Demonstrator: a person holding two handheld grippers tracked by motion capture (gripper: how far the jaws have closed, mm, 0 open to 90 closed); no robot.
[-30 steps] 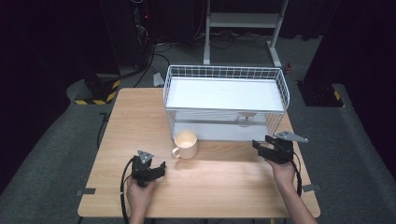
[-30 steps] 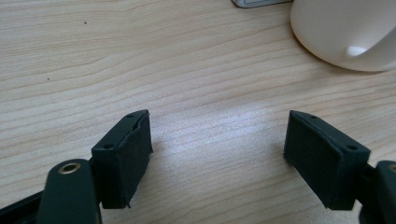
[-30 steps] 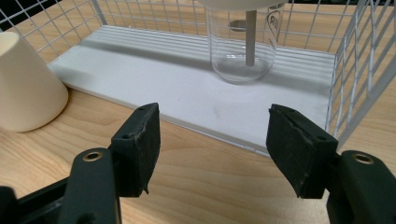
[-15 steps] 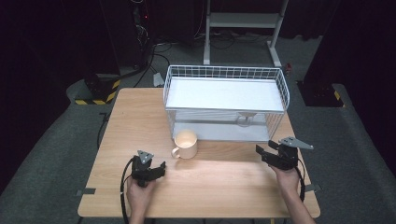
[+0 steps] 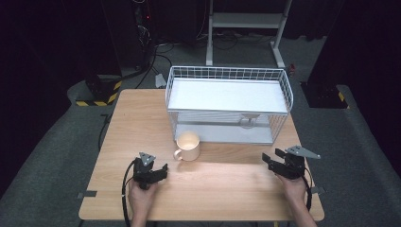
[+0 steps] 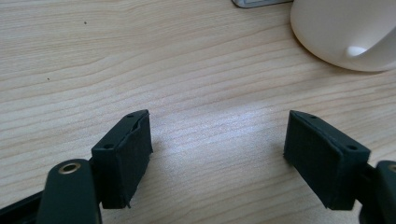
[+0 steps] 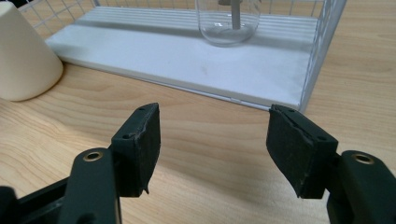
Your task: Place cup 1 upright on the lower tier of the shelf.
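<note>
You are at the approach step: neither tool has anything between its jaws. Your left tool [image 5: 150, 171] rests low over the near left of the pale wooden tabletop [image 5: 137, 118], jaws spread wide, and your right tool [image 5: 282, 163] sits near the right edge, jaws equally wide.

The cream ceramic mug [image 5: 187, 146] stands upright on the tabletop, just in front of the white wire-mesh rack [image 5: 229, 102], with its handle turned toward your left side. In the left gripper view the mug [image 6: 345, 32] lies ahead and to the right of the jaws, close but not between them. In the right gripper view a clear glass cup [image 7: 228, 21] stands on the white lower shelf [image 7: 187, 60] of the rack, ahead of the jaws.

The next move probably calls for bringing the left tool forward and rightward until the mug wall or handle sits between the jaws, then closing. Keep the jaws level to avoid tipping the mug against the rack.
</note>
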